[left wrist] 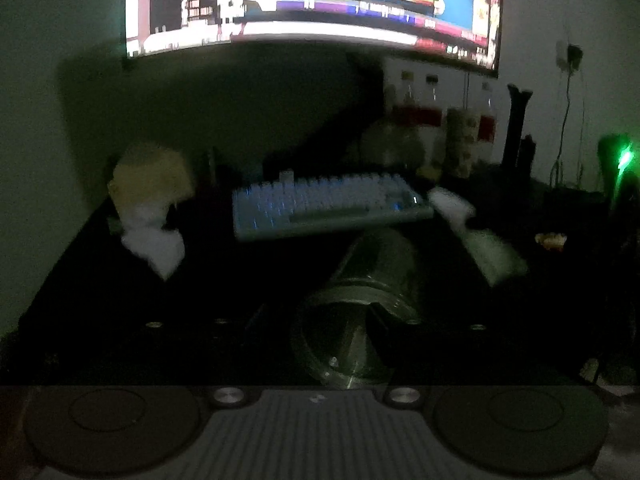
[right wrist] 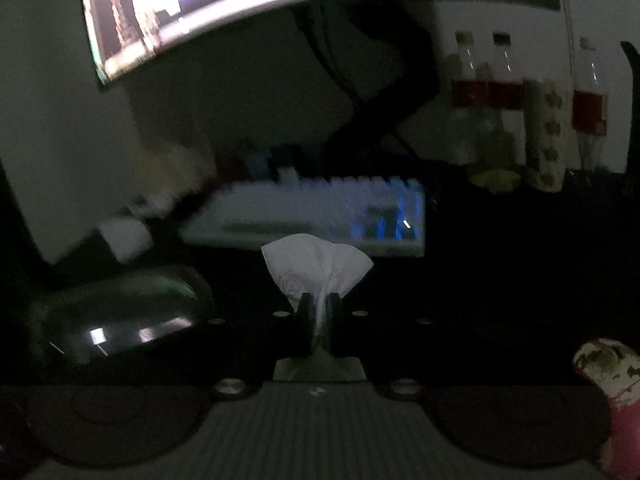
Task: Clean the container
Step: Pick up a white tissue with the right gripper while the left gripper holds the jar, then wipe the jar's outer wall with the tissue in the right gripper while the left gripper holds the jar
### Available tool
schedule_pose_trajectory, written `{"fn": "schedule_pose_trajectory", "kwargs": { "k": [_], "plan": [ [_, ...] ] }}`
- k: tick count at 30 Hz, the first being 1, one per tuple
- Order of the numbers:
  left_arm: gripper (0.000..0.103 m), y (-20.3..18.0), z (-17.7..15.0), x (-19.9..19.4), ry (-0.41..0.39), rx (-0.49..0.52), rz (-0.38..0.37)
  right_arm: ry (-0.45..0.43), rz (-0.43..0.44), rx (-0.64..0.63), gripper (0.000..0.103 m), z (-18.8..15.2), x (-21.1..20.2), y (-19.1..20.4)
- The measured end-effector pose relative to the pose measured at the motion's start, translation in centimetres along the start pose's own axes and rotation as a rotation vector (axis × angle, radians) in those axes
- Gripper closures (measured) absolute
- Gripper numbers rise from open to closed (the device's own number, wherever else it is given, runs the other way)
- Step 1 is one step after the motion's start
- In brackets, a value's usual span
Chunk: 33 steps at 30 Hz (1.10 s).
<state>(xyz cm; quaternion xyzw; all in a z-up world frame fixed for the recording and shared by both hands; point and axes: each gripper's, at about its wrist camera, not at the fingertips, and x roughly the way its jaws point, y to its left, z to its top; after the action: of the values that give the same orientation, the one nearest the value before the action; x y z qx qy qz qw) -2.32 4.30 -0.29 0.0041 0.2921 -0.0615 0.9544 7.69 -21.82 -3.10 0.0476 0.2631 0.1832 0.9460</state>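
From the left wrist view, the room is dim and nothing written can be read: the curved monitor [left wrist: 312, 4] above the desk [left wrist: 100, 280] shows only blurred colour, and the bottles [left wrist: 424, 112] at the desk's back right wear red labels too soft to make out. The container [left wrist: 360, 312], a clear glass jar, lies on its side between the fingers of the left gripper [left wrist: 360, 344], open mouth toward the camera, near the desk's front edge and in front of the backlit keyboard [left wrist: 328, 208]. One dark finger [left wrist: 384, 332] lies against its rim; whether the jaws actually press the glass I cannot tell. A tissue box [left wrist: 152, 184] sits at the left edge.

From the right wrist view, the right gripper [right wrist: 318, 320] has its jaws pressed together on a white tissue [right wrist: 316, 268], which fans out above the pads. The jar [right wrist: 120, 316] shows at lower left, glinting, well apart from the tissue. The bottle labels [right wrist: 484, 94] stay unreadable here too.
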Motion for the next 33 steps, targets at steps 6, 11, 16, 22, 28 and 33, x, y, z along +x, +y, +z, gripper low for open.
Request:
{"fn": "schedule_pose_trajectory", "kwargs": {
  "k": [6,11,16,22,28,33],
  "plan": [
    [0.046,-1.7,0.0,-0.7,0.054,-0.004,-0.070,-0.052,0.106,-0.068,0.095,1.1,-2.3,3.1],
    [0.046,-3.6,-0.7,1.0,0.093,-0.064,-0.140,-0.039,0.192,-0.105,0.095,1.0,-2.2,4.9],
    [0.064,-4.3,-1.3,3.0,0.032,-0.118,-0.118,-0.040,0.184,-0.093,0.094,0.8,-2.0,4.8],
    [0.081,-4.0,-2.9,5.6,-0.013,-0.055,-0.142,-0.055,0.174,-0.084,0.094,0.4,-2.3,4.3],
    [0.093,-3.6,-4.6,7.1,-0.094,0.052,-0.300,-0.045,0.217,-0.109,0.094,0.1,-2.4,4.6],
    [0.094,-2.3,-4.4,8.1,-0.123,0.038,-0.465,-0.019,0.285,-0.122,0.094,0.4,-2.2,5.9]
  ]
}}
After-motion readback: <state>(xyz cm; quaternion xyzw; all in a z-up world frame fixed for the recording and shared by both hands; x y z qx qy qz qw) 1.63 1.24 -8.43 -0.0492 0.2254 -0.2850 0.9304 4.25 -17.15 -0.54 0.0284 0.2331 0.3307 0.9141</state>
